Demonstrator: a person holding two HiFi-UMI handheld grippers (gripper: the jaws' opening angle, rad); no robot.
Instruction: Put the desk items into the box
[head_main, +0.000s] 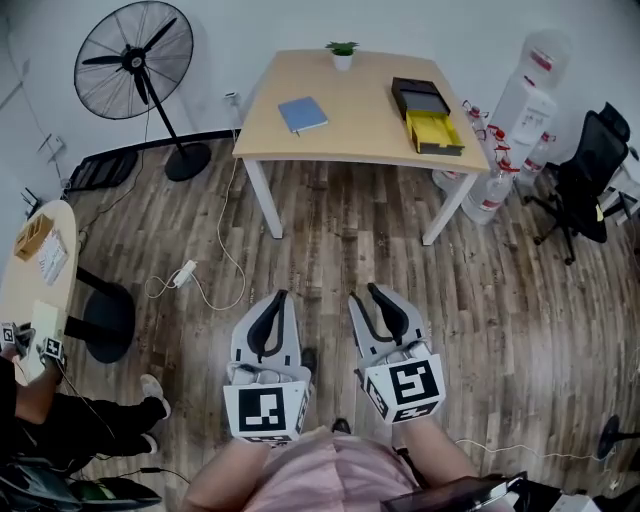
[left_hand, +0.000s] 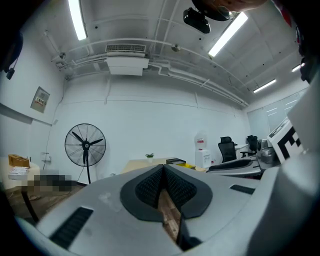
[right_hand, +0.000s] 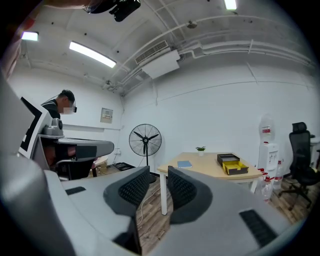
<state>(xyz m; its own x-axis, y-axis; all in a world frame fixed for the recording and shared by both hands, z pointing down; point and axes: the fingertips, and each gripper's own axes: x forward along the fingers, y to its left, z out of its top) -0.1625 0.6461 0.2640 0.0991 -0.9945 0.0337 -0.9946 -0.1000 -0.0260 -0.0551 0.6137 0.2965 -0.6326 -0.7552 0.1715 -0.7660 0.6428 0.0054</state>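
**Head view.** The left gripper (head_main: 281, 295) and right gripper (head_main: 364, 293) are held side by side over wooden floor, well apart from the desk (head_main: 360, 140) ahead. The left fingers meet at the tips. The right fingers stand slightly apart, with nothing held. On the desk lie a blue notebook (head_main: 302, 114), a potted plant (head_main: 342, 52) at the far edge, and a black box (head_main: 420, 97) touching a yellow tray (head_main: 434, 132). Each gripper's cube carries a black-and-white square marker.

**Left gripper view.** The ribbed pads (left_hand: 150, 186) are pressed together at the tips. Only floor shows in the wedge below them. The desk appears small and distant just above the tips, with a standing fan (left_hand: 85, 145) to its left. A wall notice (left_hand: 40, 99) is too small to read.

**Right gripper view.** A narrow gap separates the pads (right_hand: 134, 189), empty but for floor and a desk leg behind. The notebook, box and tray lie far beyond the fingers, up and to the right. The red label of the water dispenser (right_hand: 266, 145) is illegible.
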